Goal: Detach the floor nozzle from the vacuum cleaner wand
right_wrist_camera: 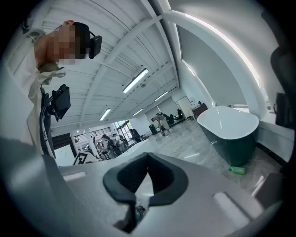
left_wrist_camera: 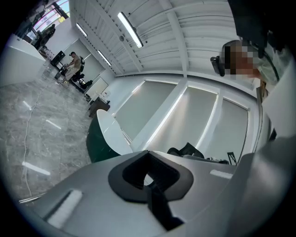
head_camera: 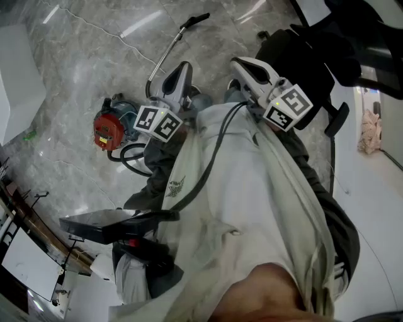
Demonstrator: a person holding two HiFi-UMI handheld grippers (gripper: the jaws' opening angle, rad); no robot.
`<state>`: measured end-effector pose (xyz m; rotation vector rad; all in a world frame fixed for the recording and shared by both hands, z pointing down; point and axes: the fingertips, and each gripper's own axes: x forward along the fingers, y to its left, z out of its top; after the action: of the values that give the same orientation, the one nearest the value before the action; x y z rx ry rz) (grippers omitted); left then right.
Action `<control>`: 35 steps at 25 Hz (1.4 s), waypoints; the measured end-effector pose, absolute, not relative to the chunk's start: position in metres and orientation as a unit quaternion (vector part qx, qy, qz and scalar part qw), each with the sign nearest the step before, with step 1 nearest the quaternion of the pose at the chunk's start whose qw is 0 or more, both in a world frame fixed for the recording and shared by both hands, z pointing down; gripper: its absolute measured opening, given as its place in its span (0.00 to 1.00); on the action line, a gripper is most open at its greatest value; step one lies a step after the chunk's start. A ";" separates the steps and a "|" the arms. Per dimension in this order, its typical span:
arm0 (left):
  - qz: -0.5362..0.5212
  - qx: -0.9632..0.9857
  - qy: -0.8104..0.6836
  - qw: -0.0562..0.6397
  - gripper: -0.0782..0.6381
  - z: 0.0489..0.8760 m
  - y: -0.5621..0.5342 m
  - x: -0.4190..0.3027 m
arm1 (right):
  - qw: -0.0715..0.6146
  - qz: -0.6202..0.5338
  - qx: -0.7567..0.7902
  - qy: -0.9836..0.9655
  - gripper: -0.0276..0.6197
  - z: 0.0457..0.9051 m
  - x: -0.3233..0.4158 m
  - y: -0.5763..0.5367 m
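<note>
I hold both hand-held grippers close in front of my chest, well above the grey marble floor. My left hand-held gripper has its jaws fully together with nothing between them; only the room shows through the small hollow between the dark pads. My right hand-held gripper is the same, jaws closed and empty. From the head view the two sit side by side, each with its marker cube nearest my white shirt.

The vacuum cleaner lies on the floor beyond and to the left of my left hand-held gripper, a red and teal body with a dark hose looped beside it. Its metal wand runs away from it across the floor to a dark end piece. That may be the floor nozzle, though it is too small for me to be sure. Neither hand-held gripper touches any part of the machine.

A dark green tub with a white rim stands off to one side, with a small green object on the floor just by it.
</note>
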<state>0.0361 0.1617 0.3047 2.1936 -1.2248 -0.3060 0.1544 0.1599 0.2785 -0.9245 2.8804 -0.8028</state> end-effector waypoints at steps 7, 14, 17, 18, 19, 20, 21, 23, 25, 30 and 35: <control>-0.119 0.821 -0.468 0.304 0.11 0.306 0.161 0.040 | 0.004 -0.259 -0.289 0.922 0.05 0.278 0.160 0.157; -0.121 0.815 -0.476 0.307 0.11 0.308 0.161 0.039 | 0.008 -0.264 -0.281 0.923 0.04 0.280 0.160 0.155; -0.122 0.813 -0.479 0.310 0.11 0.310 0.161 0.038 | 0.010 -0.272 -0.280 0.920 0.05 0.282 0.161 0.154; -0.122 0.812 -0.479 0.311 0.11 0.311 0.162 0.038 | 0.010 -0.274 -0.281 0.920 0.05 0.283 0.161 0.154; -0.122 0.812 -0.479 0.312 0.11 0.311 0.162 0.038 | 0.010 -0.276 -0.282 0.919 0.05 0.284 0.161 0.154; -0.122 0.811 -0.478 0.313 0.11 0.312 0.162 0.038 | 0.011 -0.277 -0.283 0.918 0.05 0.284 0.161 0.154; -0.121 0.812 -0.477 0.314 0.11 0.312 0.162 0.038 | 0.011 -0.278 -0.283 0.918 0.05 0.284 0.162 0.154; -0.121 0.812 -0.475 0.316 0.11 0.313 0.162 0.040 | 0.013 -0.281 -0.285 0.916 0.05 0.285 0.164 0.154; -0.120 0.813 -0.473 0.318 0.11 0.314 0.162 0.042 | 0.015 -0.284 -0.288 0.914 0.05 0.285 0.166 0.155; -0.117 0.815 -0.466 0.324 0.11 0.317 0.164 0.047 | 0.020 -0.291 -0.297 0.909 0.05 0.287 0.173 0.157; -0.119 0.813 -0.466 0.327 0.11 0.318 0.165 0.042 | 0.022 -0.306 -0.301 0.903 0.05 0.291 0.172 0.159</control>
<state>0.0424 0.1649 0.3179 2.1305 -1.2209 -0.3105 0.1721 0.1589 0.2913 -0.9325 2.7978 -0.9471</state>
